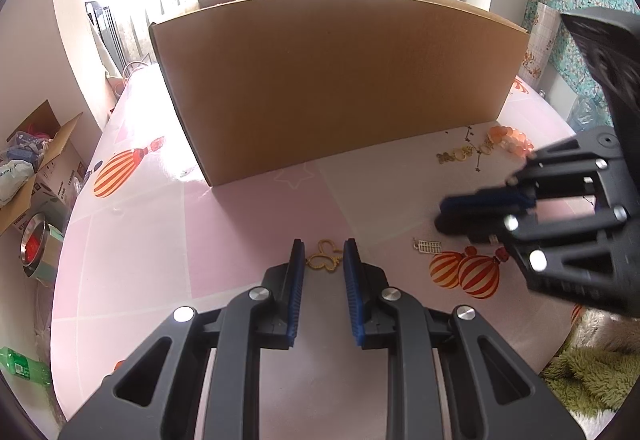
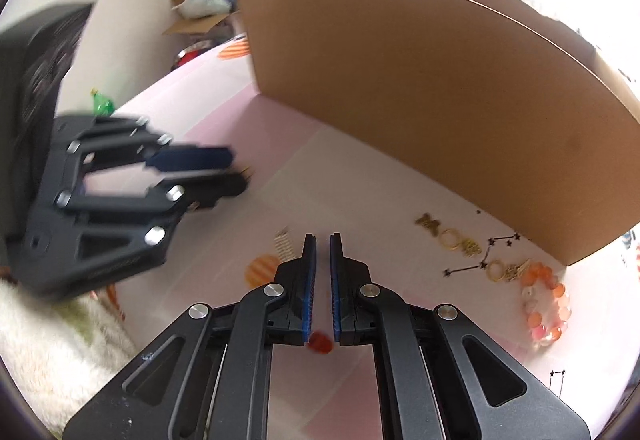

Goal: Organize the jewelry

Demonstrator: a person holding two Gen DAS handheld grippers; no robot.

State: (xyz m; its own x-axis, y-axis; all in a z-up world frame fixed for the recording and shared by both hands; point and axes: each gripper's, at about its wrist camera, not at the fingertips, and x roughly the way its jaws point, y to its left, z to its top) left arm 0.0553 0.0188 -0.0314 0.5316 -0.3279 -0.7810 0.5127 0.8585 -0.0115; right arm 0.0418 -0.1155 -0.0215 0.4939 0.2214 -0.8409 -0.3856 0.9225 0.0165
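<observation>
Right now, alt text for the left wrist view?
The left hand-held gripper grips a gold butterfly-shaped pendant on a pink tablecloth, in front of a large cardboard box. The right hand-held gripper reaches in from the right near a small gold abacus charm; more gold charms and an orange bead bracelet lie beyond.

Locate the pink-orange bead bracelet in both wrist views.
Left wrist view: bead bracelet at upper right, beside the gold charms, just above the right gripper.
Right wrist view: bracelet at lower right, past the box's near corner.
Shared landmark: the cardboard box.
</observation>
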